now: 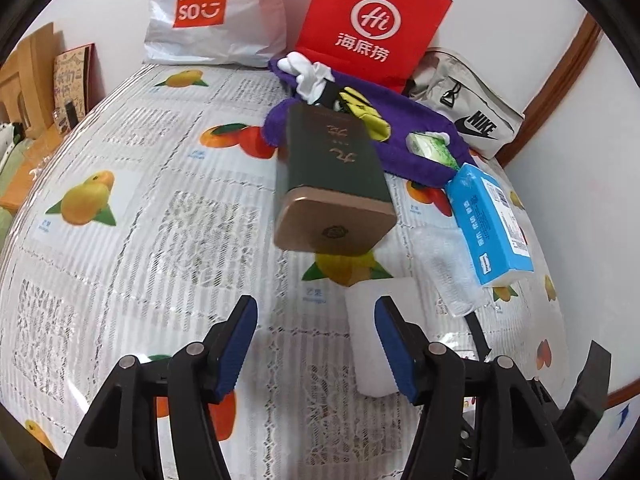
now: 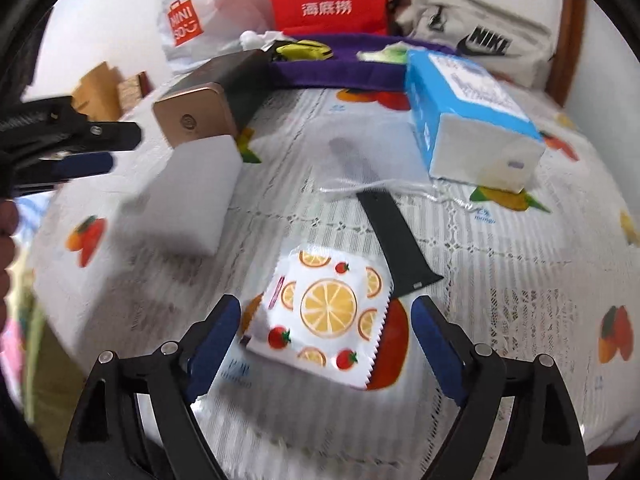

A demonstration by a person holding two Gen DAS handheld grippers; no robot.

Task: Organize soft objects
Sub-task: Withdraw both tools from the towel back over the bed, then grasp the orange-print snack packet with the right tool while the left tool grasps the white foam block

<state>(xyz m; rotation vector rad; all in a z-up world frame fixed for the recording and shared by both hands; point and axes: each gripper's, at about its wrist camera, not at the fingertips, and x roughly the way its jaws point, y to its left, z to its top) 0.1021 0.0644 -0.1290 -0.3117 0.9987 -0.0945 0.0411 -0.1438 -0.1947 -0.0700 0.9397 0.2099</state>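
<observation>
Left gripper (image 1: 316,312): hanging above the fruit-print tablecloth (image 1: 132,248), jaws spread wide, gripping nothing; white foam block (image 1: 374,340) lying by its right finger. Right gripper (image 2: 326,312): jaws gaping, holding nothing, hovering over the citrus-print tissue packet (image 2: 320,320) lying between its fingers on the cloth. Black strap (image 2: 390,232) lying just beyond the packet. Blue tissue pack (image 2: 468,120) sitting farther back right; purple cloth (image 2: 340,68) lying at rear, green tin (image 1: 332,168) resting partly on it
</observation>
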